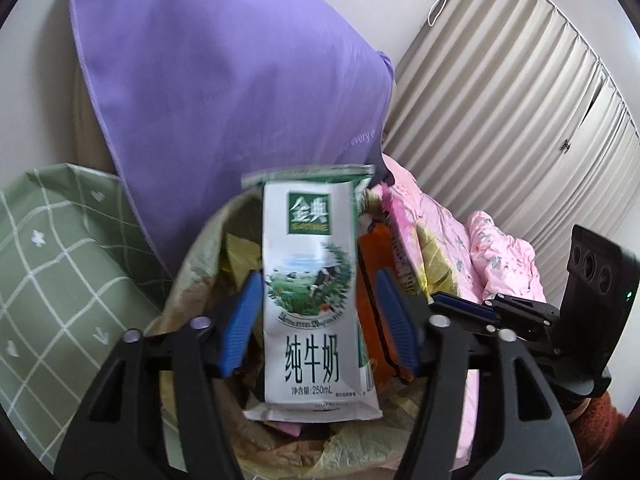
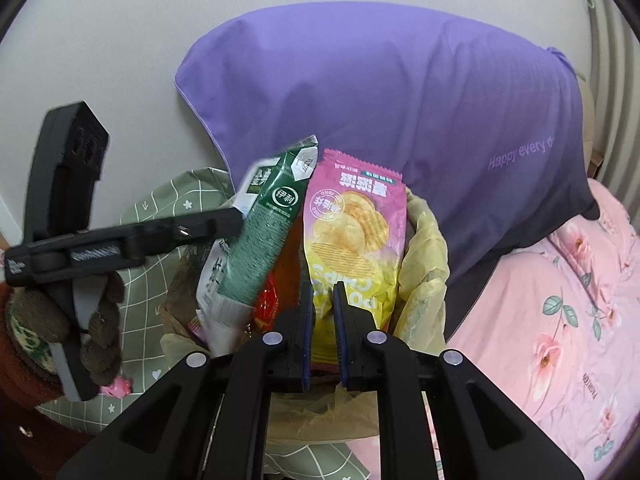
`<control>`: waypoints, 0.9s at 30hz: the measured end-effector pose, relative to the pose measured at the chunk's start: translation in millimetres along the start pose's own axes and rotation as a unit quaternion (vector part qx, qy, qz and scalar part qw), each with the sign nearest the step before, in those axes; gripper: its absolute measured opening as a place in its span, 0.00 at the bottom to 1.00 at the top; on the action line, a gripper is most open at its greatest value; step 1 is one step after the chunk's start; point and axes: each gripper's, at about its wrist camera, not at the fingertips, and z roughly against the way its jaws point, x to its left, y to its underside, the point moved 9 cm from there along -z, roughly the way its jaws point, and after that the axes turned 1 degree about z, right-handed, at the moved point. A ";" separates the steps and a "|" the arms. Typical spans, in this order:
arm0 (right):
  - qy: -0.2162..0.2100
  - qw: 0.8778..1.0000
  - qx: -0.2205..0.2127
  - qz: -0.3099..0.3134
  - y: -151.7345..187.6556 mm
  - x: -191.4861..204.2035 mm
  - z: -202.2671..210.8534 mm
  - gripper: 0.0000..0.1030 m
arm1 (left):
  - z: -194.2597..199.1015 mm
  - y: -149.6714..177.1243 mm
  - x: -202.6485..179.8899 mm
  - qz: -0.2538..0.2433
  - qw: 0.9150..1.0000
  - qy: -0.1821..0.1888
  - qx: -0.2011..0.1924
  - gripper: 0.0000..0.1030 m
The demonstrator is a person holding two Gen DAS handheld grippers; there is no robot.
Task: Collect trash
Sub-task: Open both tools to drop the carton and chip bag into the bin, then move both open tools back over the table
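Note:
A white and green milk carton [image 1: 310,280] stands upright between the fingers of my left gripper [image 1: 316,320], over a bin lined with a yellowish bag [image 1: 208,240]. The blue pads stand a little off its sides, so the gripper is open. The carton also shows in the right wrist view [image 2: 268,240], tilted. My right gripper [image 2: 323,312] is shut on the lower edge of a pink and yellow chip bag [image 2: 352,240] held over the same bin bag [image 2: 424,264]. More wrappers lie inside the bin.
A large purple pillow [image 2: 400,112] leans on the wall behind the bin. A green checked pillow [image 1: 60,260] lies to the left, and a pink floral bedsheet [image 2: 560,320] to the right. Pleated curtains [image 1: 500,100] hang at the right.

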 end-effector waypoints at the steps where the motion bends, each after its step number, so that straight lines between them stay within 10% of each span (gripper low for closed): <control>1: 0.004 1.000 -0.003 0.003 -0.8 1.5 1.5 0.26 | 5.9 -3.3 -0.8 -0.003 1.000 -0.005 -0.006 0.62; 18: -0.056 0.986 -0.130 0.085 -62.4 113.4 18.2 0.36 | 170.5 -1.4 84.5 -0.014 0.975 -0.180 -0.125 0.65; 27: -0.219 0.955 -0.050 0.196 -49.7 267.7 -45.7 0.47 | 327.9 62.3 215.9 0.076 0.910 -0.358 -0.193 0.65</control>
